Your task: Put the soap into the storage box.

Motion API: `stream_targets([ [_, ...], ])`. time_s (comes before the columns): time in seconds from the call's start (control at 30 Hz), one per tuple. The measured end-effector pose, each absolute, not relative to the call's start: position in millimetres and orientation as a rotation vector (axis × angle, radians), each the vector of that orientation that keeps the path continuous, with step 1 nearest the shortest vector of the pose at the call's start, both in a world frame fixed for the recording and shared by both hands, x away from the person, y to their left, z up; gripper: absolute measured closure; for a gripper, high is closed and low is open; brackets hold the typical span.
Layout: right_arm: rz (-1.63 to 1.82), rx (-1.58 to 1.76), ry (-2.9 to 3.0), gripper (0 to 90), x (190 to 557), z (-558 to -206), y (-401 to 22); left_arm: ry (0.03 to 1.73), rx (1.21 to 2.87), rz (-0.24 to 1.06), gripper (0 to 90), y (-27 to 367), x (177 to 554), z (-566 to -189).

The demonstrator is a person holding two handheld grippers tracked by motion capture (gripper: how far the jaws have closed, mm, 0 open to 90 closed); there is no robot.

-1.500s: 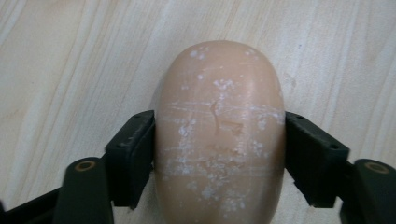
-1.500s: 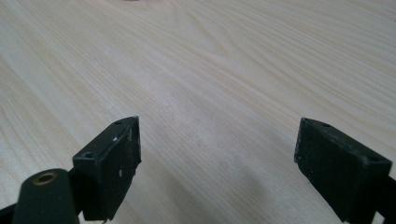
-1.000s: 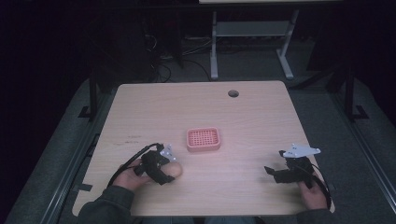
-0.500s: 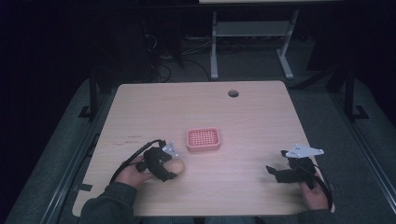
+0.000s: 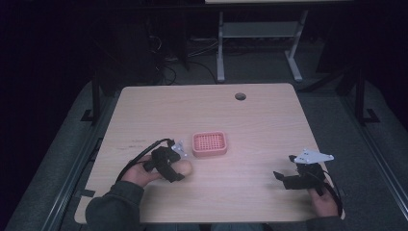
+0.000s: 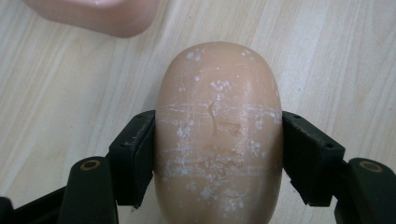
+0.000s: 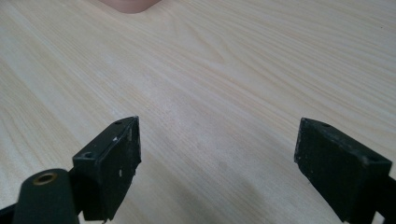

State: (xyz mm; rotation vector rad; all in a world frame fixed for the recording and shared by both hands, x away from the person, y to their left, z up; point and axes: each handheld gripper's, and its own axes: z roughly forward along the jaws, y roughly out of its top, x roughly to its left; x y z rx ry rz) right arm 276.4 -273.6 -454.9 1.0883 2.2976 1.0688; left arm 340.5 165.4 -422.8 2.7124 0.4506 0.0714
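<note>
A peach-coloured oval bar of soap [image 6: 218,135] with white scuff marks sits between the two black jaws of my left gripper [image 6: 218,158], which press on both its sides. In the high view the soap [image 5: 185,168] pokes out of the left gripper [image 5: 174,169] just below-left of a pink perforated soap dish [image 5: 209,144]. A corner of that pink dish [image 6: 93,16] lies beyond the soap in the left gripper view. My right gripper [image 5: 285,179] rests low over the table's right front with its jaws wide apart; nothing lies between them in the right gripper view [image 7: 219,163].
The light wooden table [image 5: 202,110] has a round cable hole [image 5: 240,96] near its far edge. A metal stand [image 5: 257,43] and cables stand on the dark floor behind. A pink dish corner [image 7: 128,5] peeks in at the top of the right gripper view.
The left hand has crept slightly right and toward the dish with the soap. The right gripper has stayed where it was.
</note>
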Motion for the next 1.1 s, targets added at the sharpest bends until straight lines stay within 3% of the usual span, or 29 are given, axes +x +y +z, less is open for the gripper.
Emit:
stream_targets([
  [1.1,1.089,1.081,2.286,14.2,273.0,-452.5,-273.6,0.400,2.760,0.046,32.3,141.0,369.7,-405.4],
])
